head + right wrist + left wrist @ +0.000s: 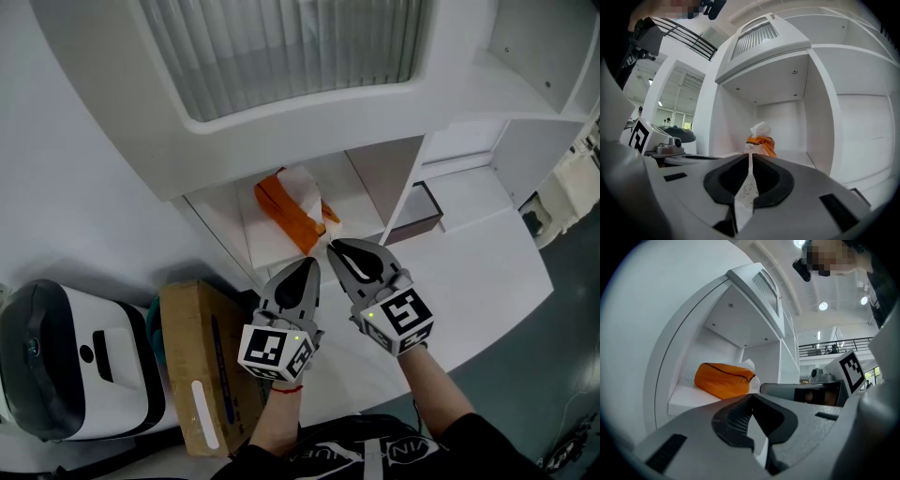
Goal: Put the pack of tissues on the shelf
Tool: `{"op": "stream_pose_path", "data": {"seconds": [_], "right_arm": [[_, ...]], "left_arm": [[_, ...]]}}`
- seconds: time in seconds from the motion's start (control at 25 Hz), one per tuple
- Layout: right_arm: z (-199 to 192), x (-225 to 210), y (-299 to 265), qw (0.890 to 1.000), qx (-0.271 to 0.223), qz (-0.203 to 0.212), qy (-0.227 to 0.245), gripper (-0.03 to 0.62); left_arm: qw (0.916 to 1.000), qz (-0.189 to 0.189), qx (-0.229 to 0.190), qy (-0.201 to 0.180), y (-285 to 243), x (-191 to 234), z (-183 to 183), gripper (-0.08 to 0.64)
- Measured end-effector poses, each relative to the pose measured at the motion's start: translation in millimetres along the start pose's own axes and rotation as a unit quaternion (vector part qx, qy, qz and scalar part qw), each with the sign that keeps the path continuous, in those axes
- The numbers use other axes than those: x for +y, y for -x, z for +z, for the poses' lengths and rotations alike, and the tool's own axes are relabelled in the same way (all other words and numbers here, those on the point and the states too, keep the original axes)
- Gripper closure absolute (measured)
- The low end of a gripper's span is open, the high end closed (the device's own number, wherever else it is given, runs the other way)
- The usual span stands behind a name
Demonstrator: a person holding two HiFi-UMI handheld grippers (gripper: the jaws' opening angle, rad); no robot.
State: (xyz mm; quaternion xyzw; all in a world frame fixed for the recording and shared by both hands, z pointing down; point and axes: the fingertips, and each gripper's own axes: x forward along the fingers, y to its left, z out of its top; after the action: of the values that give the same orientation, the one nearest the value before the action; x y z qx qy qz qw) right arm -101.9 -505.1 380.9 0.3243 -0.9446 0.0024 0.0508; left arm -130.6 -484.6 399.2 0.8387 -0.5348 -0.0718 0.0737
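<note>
The orange pack of tissues (292, 211) lies in a low white shelf compartment (272, 246), with a white tissue sticking out of its top. In the left gripper view the pack (724, 379) rests on the shelf board beyond the jaws. It stands farther back in the right gripper view (760, 140). My left gripper (309, 262) is shut, just in front of the shelf's front edge, with nothing in it (751, 397). My right gripper (331, 246) is beside it, its tip near the pack's front corner. It is shut, with only a thin pale line between the jaws (749, 154).
A cardboard box (197, 366) and a white and black appliance (66, 356) stand on the counter at the left. A slatted panel (281, 47) overhangs the compartment. A dark object (417, 216) sits in the neighbouring compartment to the right. The floor (553, 309) drops away at the right.
</note>
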Motion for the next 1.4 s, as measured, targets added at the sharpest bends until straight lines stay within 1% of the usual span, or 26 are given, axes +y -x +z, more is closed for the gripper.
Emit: {"op": "stream_pose_path", "data": {"seconds": [0.32,0.76,1.12,1.4], "right_arm": [[2,-1,-19,1.0,0.0,0.002,-0.01,0.566],[2,0,-34,1.0,0.01,0.0,-0.015,0.566],[7,8,-26,1.0,-0.006,0.003,-0.018,0.566],[5,18,-14,1.0,-0.002,0.006,-0.014,0.568]], "left_arm": [[0.9999,0.011,-0.001,-0.002,-2,14,5,0.554],[0.9999,0.012,-0.004,0.005,5,17,6,0.554],[0.9998,0.022,-0.001,0.004,18,14,3,0.554],[0.9996,0.027,-0.001,0.002,30,6,4,0.554]]}}
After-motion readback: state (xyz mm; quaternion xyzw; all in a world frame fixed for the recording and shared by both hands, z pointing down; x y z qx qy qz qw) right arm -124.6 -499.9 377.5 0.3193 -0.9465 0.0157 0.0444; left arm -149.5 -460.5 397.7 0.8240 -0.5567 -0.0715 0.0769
